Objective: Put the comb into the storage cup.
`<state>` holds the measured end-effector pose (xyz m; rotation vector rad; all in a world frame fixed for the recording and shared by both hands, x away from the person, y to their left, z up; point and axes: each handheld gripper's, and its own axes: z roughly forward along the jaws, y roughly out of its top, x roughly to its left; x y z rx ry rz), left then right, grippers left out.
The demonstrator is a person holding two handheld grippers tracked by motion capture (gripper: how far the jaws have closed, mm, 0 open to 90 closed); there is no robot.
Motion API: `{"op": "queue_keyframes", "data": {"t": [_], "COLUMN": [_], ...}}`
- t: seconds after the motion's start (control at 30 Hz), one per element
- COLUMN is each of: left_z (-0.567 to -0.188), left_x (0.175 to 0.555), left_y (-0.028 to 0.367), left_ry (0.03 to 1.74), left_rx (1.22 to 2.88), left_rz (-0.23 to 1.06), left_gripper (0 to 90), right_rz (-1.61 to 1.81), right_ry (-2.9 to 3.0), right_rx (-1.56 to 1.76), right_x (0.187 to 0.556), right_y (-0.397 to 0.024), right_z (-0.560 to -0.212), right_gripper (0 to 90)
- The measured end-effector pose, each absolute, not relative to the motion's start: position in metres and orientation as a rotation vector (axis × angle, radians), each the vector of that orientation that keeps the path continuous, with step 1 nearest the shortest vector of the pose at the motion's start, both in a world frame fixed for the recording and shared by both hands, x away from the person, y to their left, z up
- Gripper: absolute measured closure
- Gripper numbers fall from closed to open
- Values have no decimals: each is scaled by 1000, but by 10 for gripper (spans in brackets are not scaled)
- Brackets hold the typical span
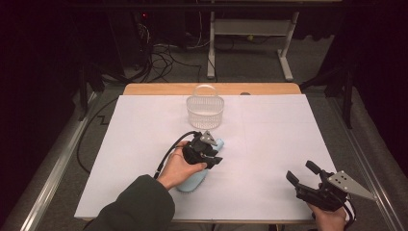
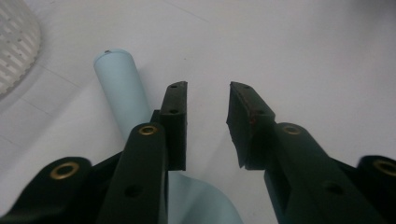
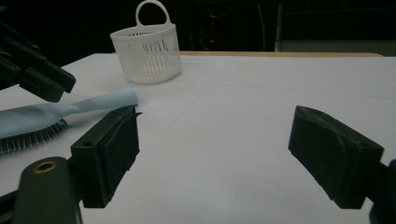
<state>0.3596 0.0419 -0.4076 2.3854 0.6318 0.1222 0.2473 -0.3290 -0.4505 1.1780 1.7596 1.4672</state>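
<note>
A light blue hairbrush [image 1: 192, 183] lies on the white table sheet [image 1: 274, 125], its handle [image 2: 119, 84] pointing toward the white slatted basket [image 1: 205, 111]. My left gripper [image 1: 215, 153] hovers over the brush, held by a hand in a dark sleeve. In the left gripper view its jaws stand apart with only bare sheet between them [image 2: 208, 112], and the handle lies just outside the left jaw. My right gripper [image 1: 301, 172] rests near the front right corner, wide open and empty [image 3: 215, 149]. From there the brush [image 3: 70, 109] shows with its bristles facing down.
The basket [image 3: 148, 51] stands upright at the back middle, with a loop handle and nothing seen inside. A wooden table edge [image 1: 211, 89] runs behind the sheet. Cables and a desk frame [image 1: 250, 29] lie on the floor beyond. Bare sheet stretches between the two grippers.
</note>
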Motion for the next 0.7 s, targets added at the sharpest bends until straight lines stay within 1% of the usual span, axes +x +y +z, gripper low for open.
{"op": "queue_keyframes", "data": {"t": [0.03,0.2,0.7], "left_z": [-407,-408,-409], "left_x": [361,370,392], "left_y": [40,32,13], "left_ry": [629,639,651], "left_rx": [2398,2431,2535], "left_rz": [123,118,63], "left_gripper": [689,762,879], "right_rz": [1467,1469,1471], "right_ry": [1760,1761,1764], "right_rx": [1178,1178,1177], "right_x": [247,247,248], "right_y": [-329,-329,-329], "right_z": [-451,-450,-451], "right_gripper": [170,171,171]}}
